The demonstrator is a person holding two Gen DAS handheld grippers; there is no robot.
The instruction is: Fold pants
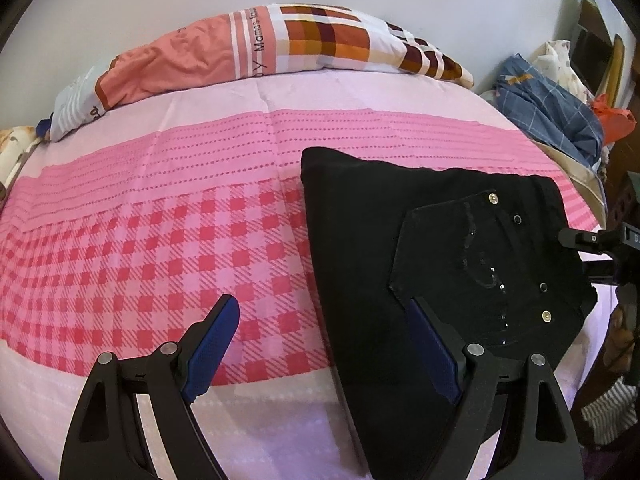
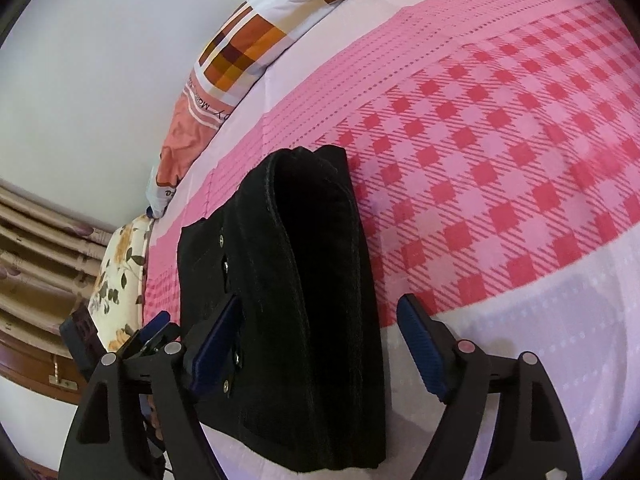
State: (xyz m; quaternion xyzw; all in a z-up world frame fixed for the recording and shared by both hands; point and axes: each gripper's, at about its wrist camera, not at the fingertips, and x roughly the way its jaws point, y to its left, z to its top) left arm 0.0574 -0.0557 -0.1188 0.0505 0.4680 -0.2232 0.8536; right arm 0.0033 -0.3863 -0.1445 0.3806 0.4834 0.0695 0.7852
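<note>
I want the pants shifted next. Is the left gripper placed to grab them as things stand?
Probably yes: the left gripper is open, one finger already over the folded black pants, the other over the pink bedsheet. Nothing lies between.

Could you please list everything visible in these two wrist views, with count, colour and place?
pants: one, black, folded compactly, lying on the bedsheet near its front edge
bedsheet: one, pink with red checks and pale bands, covering the bed
pillow: one, salmon, white and orange-brown plaid, at the head of the bed by the wall
floral cushion: one, cream with orange flowers, beside the bed
clothes pile: one heap, blue checked and orange pieces, off the bed's far corner
curtain: one, beige, pleated
left tool: one, black with blue pads, open, above the pants' edge
right tool: one, black with blue pads, open, straddling the pants
</note>
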